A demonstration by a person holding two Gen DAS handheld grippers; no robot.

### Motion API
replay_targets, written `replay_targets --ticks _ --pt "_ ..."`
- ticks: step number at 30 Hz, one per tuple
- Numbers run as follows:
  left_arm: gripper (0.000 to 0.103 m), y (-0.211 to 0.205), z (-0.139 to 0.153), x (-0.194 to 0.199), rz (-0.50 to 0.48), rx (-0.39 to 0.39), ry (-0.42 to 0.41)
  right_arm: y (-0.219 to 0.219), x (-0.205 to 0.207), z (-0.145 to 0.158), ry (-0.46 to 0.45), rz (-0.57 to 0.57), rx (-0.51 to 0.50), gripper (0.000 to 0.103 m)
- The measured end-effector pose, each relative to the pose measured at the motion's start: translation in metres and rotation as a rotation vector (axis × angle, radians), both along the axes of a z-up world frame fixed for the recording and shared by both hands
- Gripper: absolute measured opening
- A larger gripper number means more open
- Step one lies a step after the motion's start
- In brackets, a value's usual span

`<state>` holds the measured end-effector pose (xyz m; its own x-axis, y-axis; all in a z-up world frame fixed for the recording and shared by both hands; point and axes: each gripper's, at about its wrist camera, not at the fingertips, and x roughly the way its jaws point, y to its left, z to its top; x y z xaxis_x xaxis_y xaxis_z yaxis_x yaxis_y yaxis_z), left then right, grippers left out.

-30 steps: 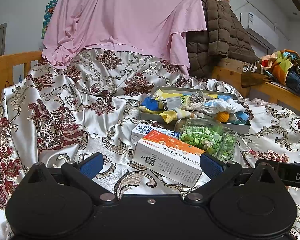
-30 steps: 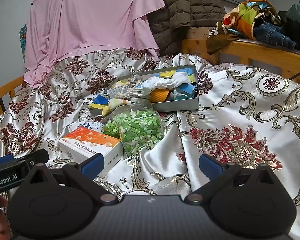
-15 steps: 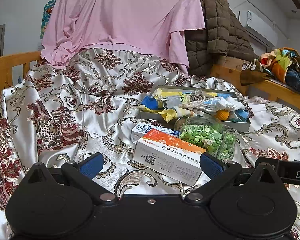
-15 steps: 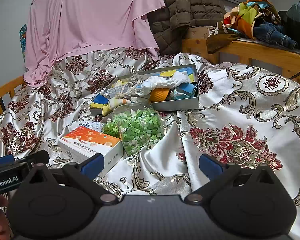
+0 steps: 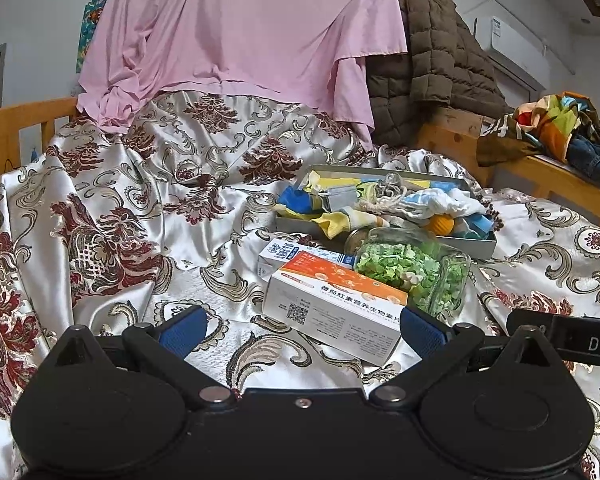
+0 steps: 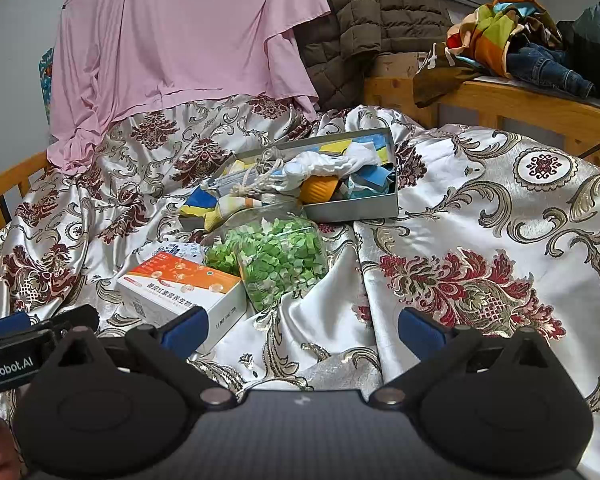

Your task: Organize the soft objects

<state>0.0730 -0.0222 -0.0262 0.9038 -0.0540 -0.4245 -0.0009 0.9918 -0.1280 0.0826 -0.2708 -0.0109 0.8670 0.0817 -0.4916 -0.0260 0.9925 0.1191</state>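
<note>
Silky cream bedspread with dark red floral motifs (image 5: 148, 216) covers a wooden-framed bed, rumpled into folds, with a pink sheet (image 5: 240, 40) hung at the back and a brown quilted jacket (image 5: 432, 68) beside it. Furthest left among the items lies a white and blue small carton (image 5: 280, 254), and resting against it is a white cardboard box with an orange top (image 5: 332, 304). Next to that box, touching it, a clear glass jar full of green paper bits (image 6: 276, 256) lies on its side. Behind the jar sits a shallow grey metal tray (image 6: 352, 208), heaped with the soft things: yellow and blue cloths, white fabric, a tangle of string and an orange ball-like piece. A yellow cloth (image 5: 332, 224) spills over the tray's near-left edge.

Both tools hover low over the bedspread, short of the items. The left gripper (image 5: 300, 330) has its blue pads spread wide and empty, as does the right gripper (image 6: 304, 330).

Risk, as I judge it: the satin is slippery and sloped, so nudging the jar may set it rolling. Pulling one cloth could drag the string and neighbouring pieces out of the tray.
</note>
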Motion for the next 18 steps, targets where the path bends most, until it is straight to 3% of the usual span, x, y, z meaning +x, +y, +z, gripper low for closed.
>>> replay_targets --ticks 18 --pt "0.102 -0.0009 0.0015 0.0009 -0.011 0.01 0.012 0.0022 -0.001 -0.0013 0.007 0.008 0.0 0.103"
